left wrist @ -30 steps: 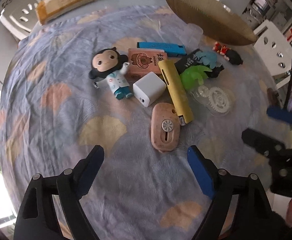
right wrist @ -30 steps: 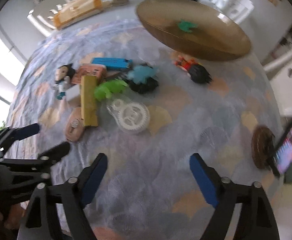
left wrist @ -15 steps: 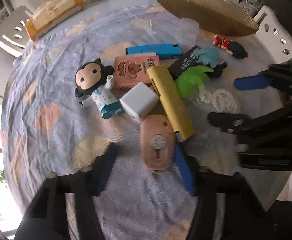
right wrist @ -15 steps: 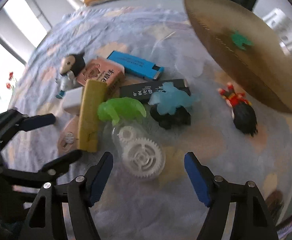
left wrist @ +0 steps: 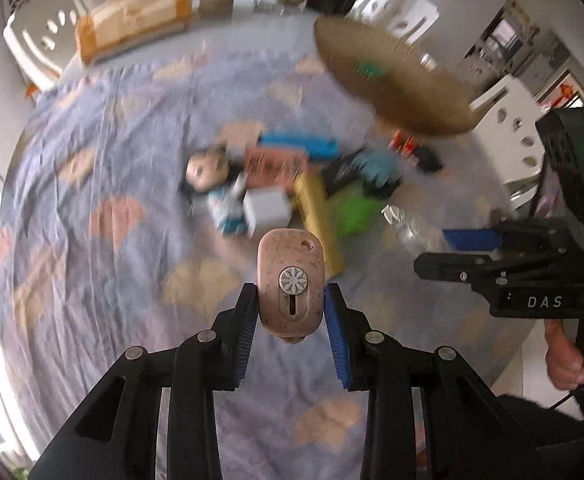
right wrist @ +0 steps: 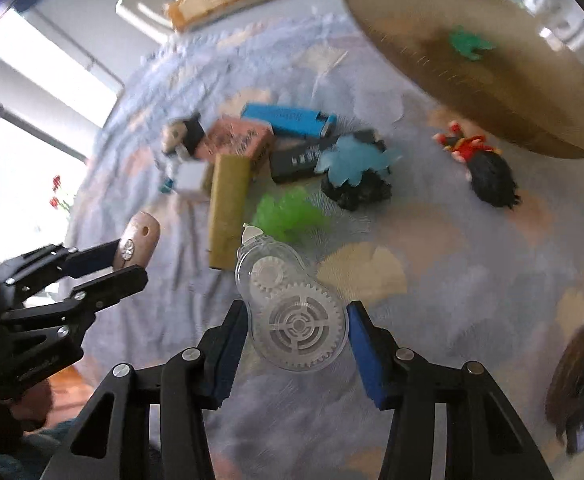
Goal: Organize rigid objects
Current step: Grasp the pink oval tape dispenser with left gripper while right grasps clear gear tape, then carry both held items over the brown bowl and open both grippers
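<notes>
My left gripper [left wrist: 290,310] is shut on a pink speckled utility cutter [left wrist: 290,280] and holds it above the cloth; it also shows in the right wrist view [right wrist: 138,240]. My right gripper [right wrist: 297,326] is shut on a clear correction tape dispenser [right wrist: 292,316] with white gears. The brown woven tray [right wrist: 491,92] stands at the back right with a green toy [right wrist: 469,44] in it. A pile of small items lies mid-table: a doll figure [left wrist: 212,172], a white cube [left wrist: 268,210], a yellow case [right wrist: 228,204], a blue lighter [right wrist: 288,120].
A pink box [right wrist: 238,142], a black box [right wrist: 303,158], a light blue toy [right wrist: 353,162], a green toy hand [right wrist: 288,214] and a red-and-black figure [right wrist: 483,168] lie on the patterned cloth. A brown coaster [right wrist: 577,368] sits at the right edge.
My left gripper closed on the pink cutter and lifted it. My right gripper moved in and closed on the clear tape dispenser.
</notes>
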